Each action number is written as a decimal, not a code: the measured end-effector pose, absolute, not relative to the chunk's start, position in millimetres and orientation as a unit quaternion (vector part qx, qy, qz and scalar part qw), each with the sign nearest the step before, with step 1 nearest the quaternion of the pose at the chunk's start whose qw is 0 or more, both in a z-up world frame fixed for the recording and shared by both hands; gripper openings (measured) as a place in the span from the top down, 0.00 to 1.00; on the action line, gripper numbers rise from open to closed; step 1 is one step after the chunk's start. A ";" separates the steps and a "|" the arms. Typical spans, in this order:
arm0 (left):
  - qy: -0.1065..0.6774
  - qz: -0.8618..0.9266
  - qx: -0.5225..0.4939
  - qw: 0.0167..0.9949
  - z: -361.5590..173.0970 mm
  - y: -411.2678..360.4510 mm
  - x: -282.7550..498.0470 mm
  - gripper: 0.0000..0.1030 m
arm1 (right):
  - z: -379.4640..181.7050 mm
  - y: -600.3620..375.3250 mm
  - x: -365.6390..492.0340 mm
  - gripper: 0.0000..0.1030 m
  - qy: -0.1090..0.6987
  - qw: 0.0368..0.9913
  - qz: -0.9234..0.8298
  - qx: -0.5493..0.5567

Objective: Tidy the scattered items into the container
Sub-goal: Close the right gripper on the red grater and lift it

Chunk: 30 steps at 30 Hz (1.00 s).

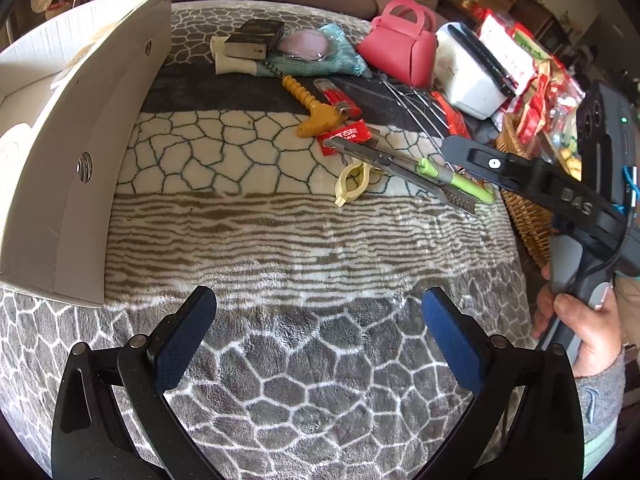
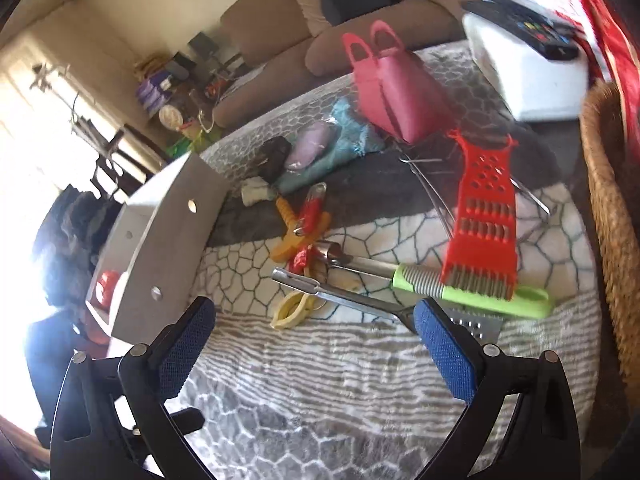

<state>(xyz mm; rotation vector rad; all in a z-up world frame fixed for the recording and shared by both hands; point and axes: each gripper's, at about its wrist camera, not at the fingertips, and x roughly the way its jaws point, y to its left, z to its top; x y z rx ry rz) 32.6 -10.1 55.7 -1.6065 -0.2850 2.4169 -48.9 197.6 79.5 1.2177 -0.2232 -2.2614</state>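
Observation:
A white box (image 1: pixel 80 128) stands at the left on the patterned blanket; it shows in the right wrist view too (image 2: pixel 160 236). Scattered items lie mid-table: a yellow T-shaped handle (image 1: pixel 312 108), a red lighter (image 1: pixel 336 98), a red packet (image 1: pixel 346 134), a cream clip (image 1: pixel 354 184), a green-handled metal peeler (image 1: pixel 424 174), and a red grater (image 2: pixel 482 216). My left gripper (image 1: pixel 316 332) is open and empty above the blanket's near part. My right gripper (image 2: pixel 314 340) is open and empty, just short of the peeler (image 2: pixel 440 284) and clip (image 2: pixel 294 308).
A pink toy handbag (image 1: pixel 400 50), a teal cloth (image 1: pixel 340 54), a dark box (image 1: pixel 256 36) and a white box with a remote (image 1: pixel 468 76) lie further back. A wicker basket (image 2: pixel 612 200) with snack packets stands at the right. A sofa runs behind.

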 end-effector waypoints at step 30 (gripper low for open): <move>-0.104 0.815 -0.556 0.127 54.1 -26.2 41.7 0.00 | 53.6 230.0 -104.9 0.52 0.006 0.048 -0.886 0.462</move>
